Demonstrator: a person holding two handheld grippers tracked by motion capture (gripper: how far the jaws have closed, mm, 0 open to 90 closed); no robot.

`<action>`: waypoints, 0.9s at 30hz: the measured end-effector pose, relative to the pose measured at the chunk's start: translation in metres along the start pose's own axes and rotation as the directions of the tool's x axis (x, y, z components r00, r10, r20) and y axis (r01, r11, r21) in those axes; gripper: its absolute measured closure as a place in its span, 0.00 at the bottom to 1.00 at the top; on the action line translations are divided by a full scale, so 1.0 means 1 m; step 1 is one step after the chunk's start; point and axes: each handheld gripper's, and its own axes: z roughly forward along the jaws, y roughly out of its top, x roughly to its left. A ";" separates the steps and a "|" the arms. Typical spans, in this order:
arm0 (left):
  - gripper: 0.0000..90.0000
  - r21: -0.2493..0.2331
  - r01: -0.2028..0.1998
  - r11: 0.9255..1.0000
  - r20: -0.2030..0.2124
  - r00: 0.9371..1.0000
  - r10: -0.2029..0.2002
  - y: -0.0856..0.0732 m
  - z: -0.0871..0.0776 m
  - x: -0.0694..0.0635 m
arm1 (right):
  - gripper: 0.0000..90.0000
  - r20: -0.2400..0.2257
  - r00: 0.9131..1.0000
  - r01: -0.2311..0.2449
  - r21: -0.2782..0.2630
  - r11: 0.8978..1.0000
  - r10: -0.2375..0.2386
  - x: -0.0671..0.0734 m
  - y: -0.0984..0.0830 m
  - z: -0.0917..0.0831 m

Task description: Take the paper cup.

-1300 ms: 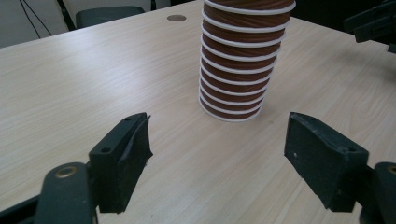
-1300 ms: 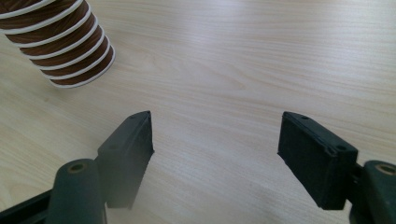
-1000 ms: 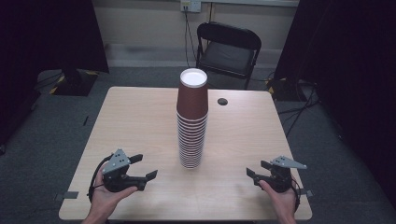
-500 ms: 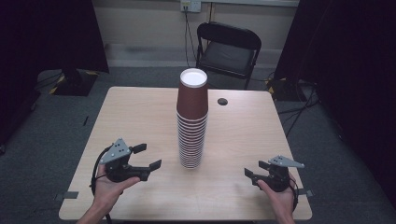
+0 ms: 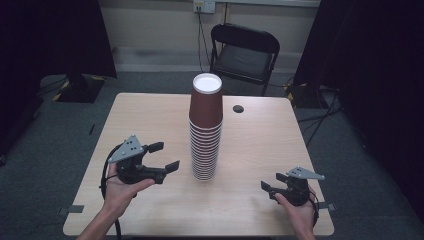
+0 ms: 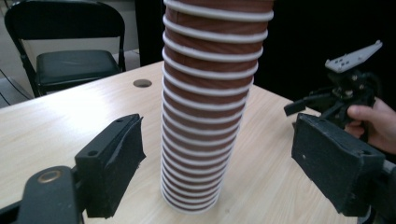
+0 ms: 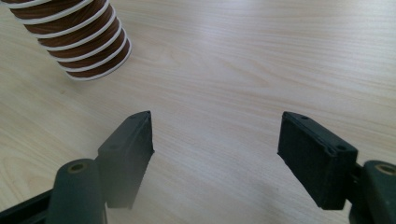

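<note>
A tall stack of brown paper cups (image 5: pixel 205 130) with white rims stands upside down at the middle of the wooden table (image 5: pixel 145 115). My left gripper (image 5: pixel 164 156) is held above the table just left of the stack, pointing at its lower part. Its jaws are open and have just been opening, with nothing between them. In the left gripper view the stack (image 6: pixel 210 116) rises a little beyond the left gripper (image 6: pixel 219 140). My right gripper (image 5: pixel 272 182) rests open near the front right of the table. In the right gripper view the stack (image 7: pixel 88 42) stands far off from the right gripper (image 7: pixel 215 140).
A small dark round disc (image 5: pixel 238 108) lies on the table behind the stack. A black folding chair (image 5: pixel 245 50) stands beyond the far edge. Dark curtains hang at both sides, and cables run across the floor at the right.
My left gripper has risen off the table and moved toward the stack, its jaws spreading wider. The right gripper and the stack have not moved.
</note>
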 end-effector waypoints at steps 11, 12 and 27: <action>0.18 -0.017 -0.006 1.000 0.018 1.000 0.006 0.040 0.005 0.001 | 0.29 -0.003 1.000 0.011 0.007 1.000 -0.011 0.002 0.002 0.003; 0.18 -0.018 -0.010 1.000 0.014 1.000 0.010 0.043 0.006 0.001 | 0.29 -0.006 1.000 0.009 0.007 1.000 -0.009 0.002 0.002 0.003; 0.17 -0.044 -0.101 0.994 0.043 0.994 0.103 0.098 0.023 -0.010 | 0.29 -0.013 1.000 0.005 0.034 0.999 -0.005 0.002 0.000 0.007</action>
